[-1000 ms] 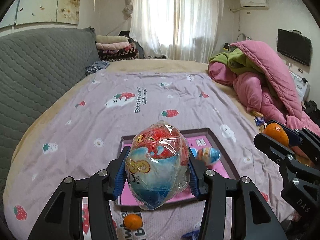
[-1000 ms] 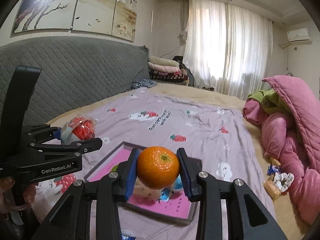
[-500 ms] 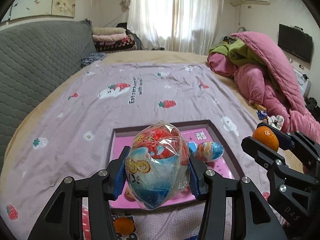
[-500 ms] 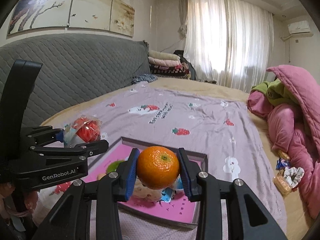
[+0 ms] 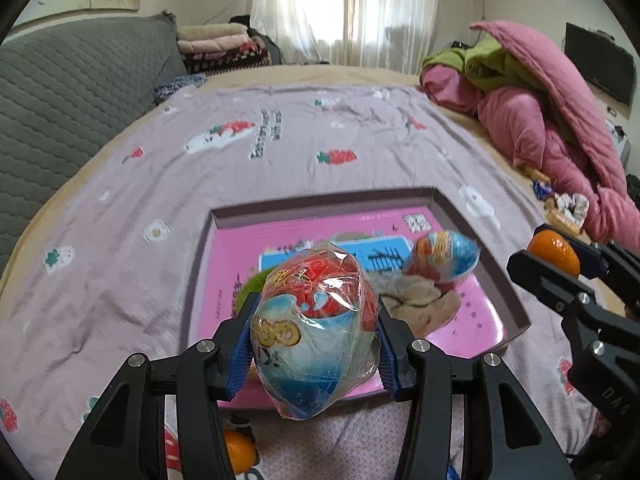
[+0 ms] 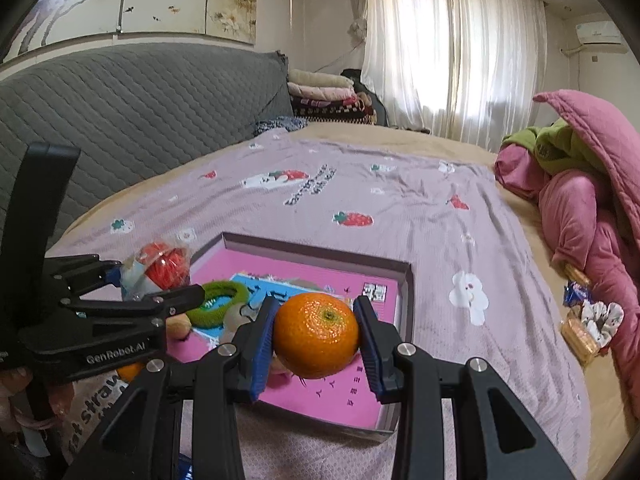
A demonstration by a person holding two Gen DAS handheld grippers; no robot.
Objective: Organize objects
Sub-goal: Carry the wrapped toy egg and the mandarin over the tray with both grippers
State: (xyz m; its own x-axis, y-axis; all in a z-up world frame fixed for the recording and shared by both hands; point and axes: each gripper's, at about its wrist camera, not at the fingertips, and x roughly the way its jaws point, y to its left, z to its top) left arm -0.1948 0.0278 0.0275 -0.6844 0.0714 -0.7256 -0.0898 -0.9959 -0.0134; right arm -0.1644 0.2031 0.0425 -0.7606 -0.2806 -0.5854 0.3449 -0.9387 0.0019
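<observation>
My left gripper (image 5: 314,342) is shut on a plastic-wrapped toy egg (image 5: 316,328), red on top and blue below, above the near edge of the pink tray (image 5: 240,264). In the right wrist view my right gripper (image 6: 316,334) is shut on a tangerine (image 6: 316,336) over the same tray's (image 6: 360,412) near side. A second wrapped egg (image 5: 444,256), a green hair tie (image 6: 216,304) and a beige soft item (image 5: 416,296) lie in the tray. The left gripper (image 6: 160,280) with its egg (image 6: 160,266) shows at the left of the right view; the right gripper with the tangerine (image 5: 554,252) at the right of the left view.
The tray sits on a lilac strawberry-print sheet (image 5: 280,140) on a bed. Another tangerine (image 5: 238,450) lies on the sheet below my left gripper. Pink and green quilts (image 6: 580,200) pile at the right, with small snack packs (image 6: 580,332) beside them. A grey headboard (image 6: 140,112) runs along the left.
Both grippers have come down and forward toward the tray, which now looks larger and closer. The egg and the tangerine stay gripped as before.
</observation>
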